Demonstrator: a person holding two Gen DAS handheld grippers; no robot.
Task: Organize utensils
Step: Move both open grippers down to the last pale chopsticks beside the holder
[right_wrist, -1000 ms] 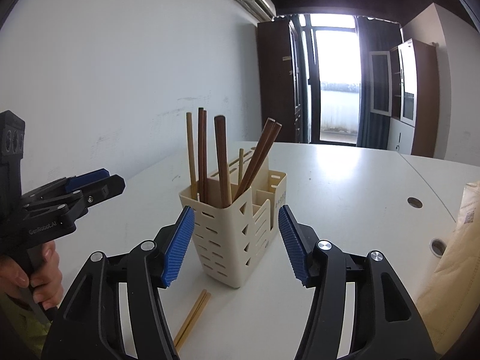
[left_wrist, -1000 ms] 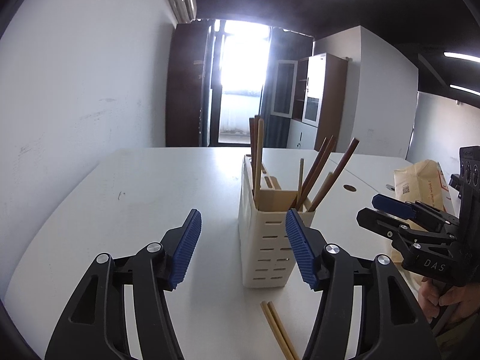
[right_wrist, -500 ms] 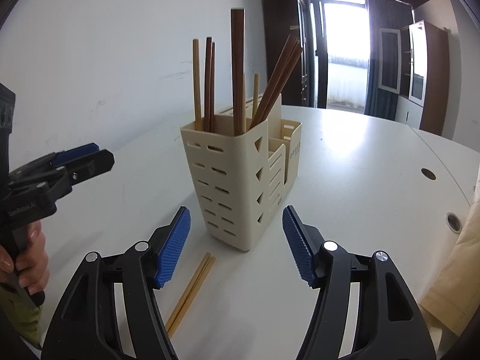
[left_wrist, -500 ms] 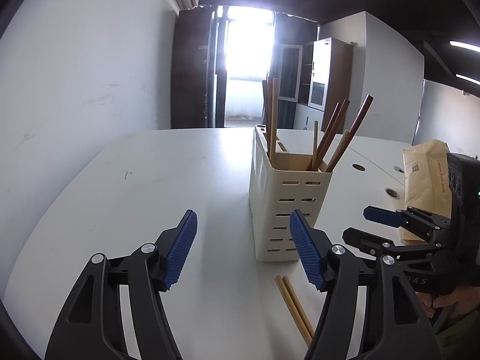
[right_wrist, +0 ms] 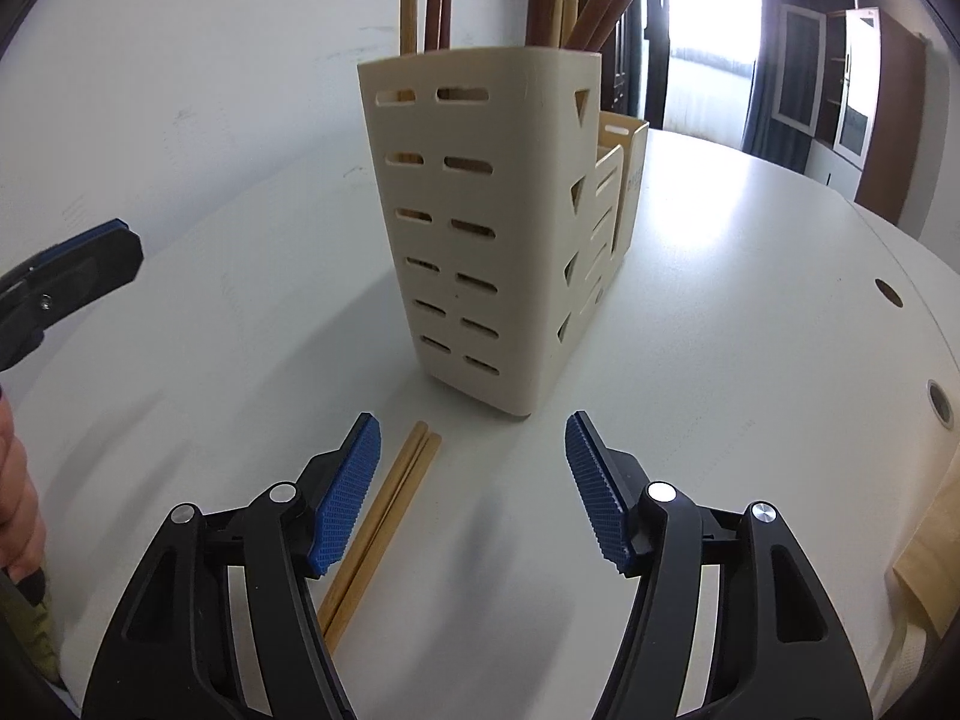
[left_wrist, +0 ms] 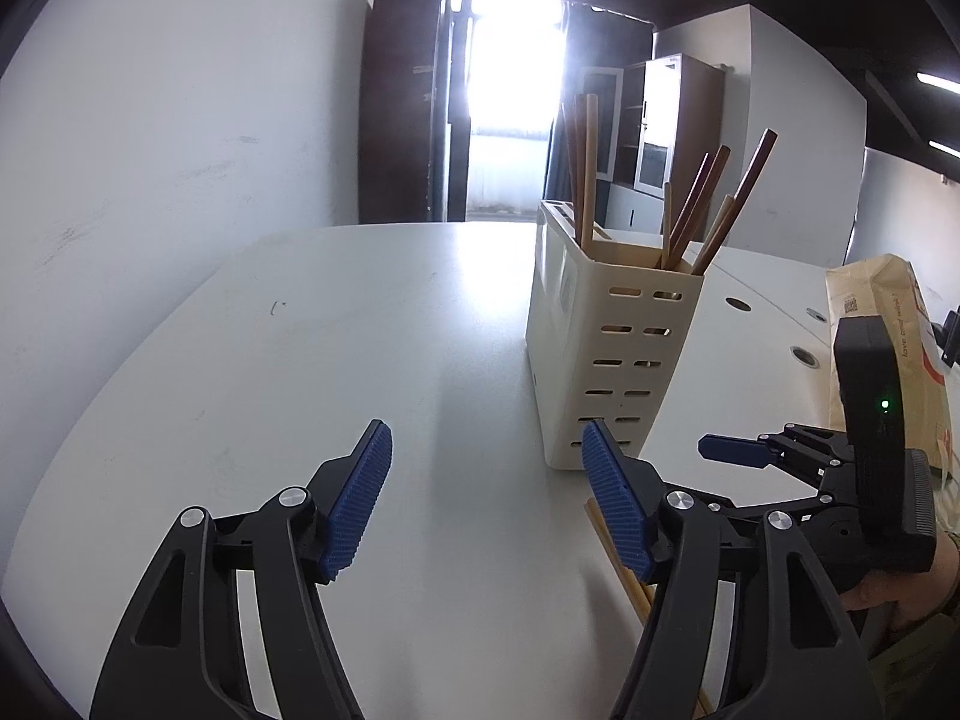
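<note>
I have both tools low over the white surface point(left_wrist: 360, 360), each pointing down at a slant toward the cream utensil holder point(right_wrist: 480, 210). The left tool point(left_wrist: 486, 498) has its blue pads spread, with nothing between them but bare surface; its jaws have just been opening. The right tool point(right_wrist: 468, 492) is spread too, its jaws also just opened wider, and nothing is pinched there.

The holder stands upright near the middle of the surface, well in from every edge I can see. Its tall slotted compartment faces my right camera, and lower compartments step down behind it. Several brown and tan chopsticks point(left_wrist: 708, 210) stand in it, some straight up, some leaning toward the right in the left view.

A loose pair of tan chopsticks point(right_wrist: 384, 510) lies flat on the surface just in front of the holder, side by side and touching each other, their far tips close to its base but apart from it. In the right view they run under the left finger point(right_wrist: 345, 498) of my right tool, just outside the gap between the pads. In the left view the pair point(left_wrist: 621, 567) shows only partly, behind my left tool's right finger.

A brown paper bag point(left_wrist: 888, 324) stands toward the right side of the surface.
</note>
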